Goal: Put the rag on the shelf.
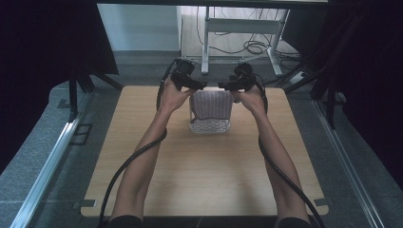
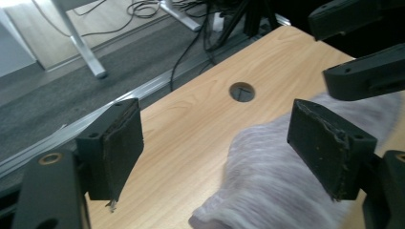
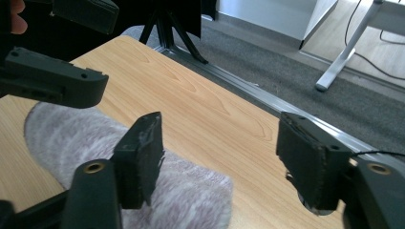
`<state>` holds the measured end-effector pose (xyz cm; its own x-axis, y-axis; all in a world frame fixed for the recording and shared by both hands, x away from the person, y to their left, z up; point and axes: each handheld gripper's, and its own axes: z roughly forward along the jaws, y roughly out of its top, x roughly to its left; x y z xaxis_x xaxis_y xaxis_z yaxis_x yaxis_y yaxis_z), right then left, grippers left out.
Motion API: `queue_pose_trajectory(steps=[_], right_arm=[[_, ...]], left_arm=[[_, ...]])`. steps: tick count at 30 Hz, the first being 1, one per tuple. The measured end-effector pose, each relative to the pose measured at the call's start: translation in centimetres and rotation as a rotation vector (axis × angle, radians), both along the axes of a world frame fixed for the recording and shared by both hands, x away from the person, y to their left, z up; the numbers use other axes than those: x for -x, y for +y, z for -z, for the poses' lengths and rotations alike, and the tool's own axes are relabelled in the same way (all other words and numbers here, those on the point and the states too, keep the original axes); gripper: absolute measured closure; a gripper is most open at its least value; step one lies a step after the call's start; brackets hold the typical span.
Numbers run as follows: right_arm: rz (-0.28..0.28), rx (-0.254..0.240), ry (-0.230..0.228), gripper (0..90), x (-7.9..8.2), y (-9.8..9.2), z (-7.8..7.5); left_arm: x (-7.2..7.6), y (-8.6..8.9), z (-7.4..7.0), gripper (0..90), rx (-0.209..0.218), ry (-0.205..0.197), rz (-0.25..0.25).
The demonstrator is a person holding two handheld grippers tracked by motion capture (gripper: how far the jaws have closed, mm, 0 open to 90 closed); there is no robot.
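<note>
Risk, cloth: the folded grey cloth is draped over the white slotted basket, and I judge it could slump off the far rim, since nothing pins it now that both my claws have let go.
Risk, snag: my left pad has a frayed corner; if I draw back low, it might catch the knit and drag the fold open.
Risk, collision: my two claws sit close together above the cloth, so a careless swing could knock one against the other.
Left claw: jaws wide apart, holding nothing; no pad presses anything. The cloth lies below and beyond my right-hand finger, apart from the other.
Table hole: ahead of my left claw, past the cloth.
Right claw: jaws well parted, gripping nothing. The cloth lies under and behind my left-hand finger; I can't tell whether that pad brushes it.
Table: bare wood between and ahead of my right jaws.
</note>
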<state>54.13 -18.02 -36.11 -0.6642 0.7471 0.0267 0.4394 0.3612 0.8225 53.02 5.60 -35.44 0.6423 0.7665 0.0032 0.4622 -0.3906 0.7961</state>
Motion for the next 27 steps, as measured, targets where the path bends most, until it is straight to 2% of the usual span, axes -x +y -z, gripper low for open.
queue_pose_trajectory(steps=[4,6,14,21,27], right_arm=[[-0.02,-0.009,-0.003,28.3,1.0,-0.1,-0.1],[-0.028,-0.01,-0.005,28.0,1.2,-0.1,-0.1],[-0.078,-0.017,-0.003,21.6,3.1,-0.3,0.0],[-0.097,0.009,-0.002,16.2,4.7,-0.7,0.2],[-0.078,0.021,0.001,11.8,6.1,-1.2,0.5]], left_arm=[[0.8,-0.1,0.0,16.5,-0.008,0.001,0.029],[1.2,-0.1,0.1,14.9,-0.002,0.007,0.054],[2.6,0.1,0.4,13.6,0.023,0.001,0.097],[4.2,0.5,0.7,11.8,0.04,-0.008,0.102],[5.7,0.7,1.0,11.5,0.02,-0.026,0.107]])
